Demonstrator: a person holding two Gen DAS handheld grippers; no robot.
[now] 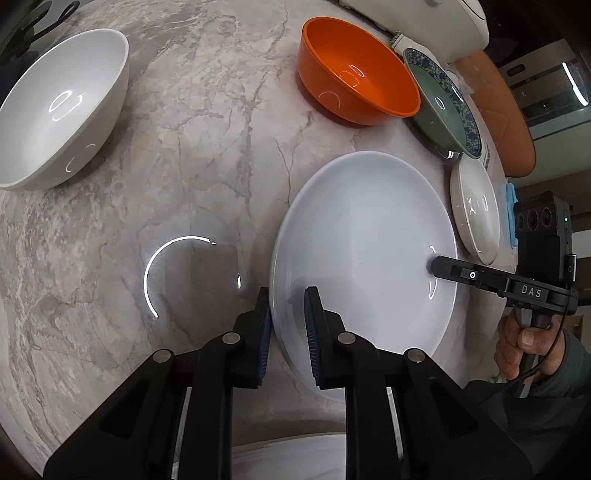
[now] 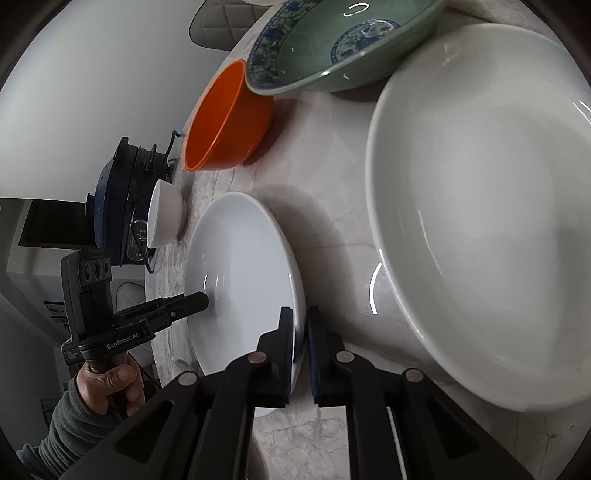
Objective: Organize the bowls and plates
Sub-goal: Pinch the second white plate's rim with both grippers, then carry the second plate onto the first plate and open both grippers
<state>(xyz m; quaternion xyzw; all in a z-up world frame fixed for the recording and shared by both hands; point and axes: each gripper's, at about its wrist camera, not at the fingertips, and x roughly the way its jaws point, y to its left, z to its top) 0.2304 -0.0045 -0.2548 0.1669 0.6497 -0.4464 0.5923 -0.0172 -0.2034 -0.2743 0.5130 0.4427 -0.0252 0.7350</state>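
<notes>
A large white plate [image 1: 364, 243] lies on the marble counter and is held at two opposite edges. My left gripper [image 1: 289, 314] is shut on its near rim; my right gripper [image 1: 434, 266] grips the far right rim. In the right wrist view the same plate [image 2: 240, 273] sits between my right gripper [image 2: 301, 325], shut on its rim, and my left gripper [image 2: 207, 301] on the opposite rim. An orange bowl [image 1: 354, 85], a green patterned bowl [image 1: 441, 103], a cream plate [image 1: 474, 210] and a white bowl [image 1: 62, 107] stand around it.
The marble counter [image 1: 192, 166] stretches left of the plate. A white appliance [image 1: 424, 22] stands at the back. An orange chair [image 1: 502, 110] sits past the counter's right edge. A big cream plate [image 2: 480, 206], the orange bowl [image 2: 229, 118] and the green bowl [image 2: 332, 40] fill the right wrist view.
</notes>
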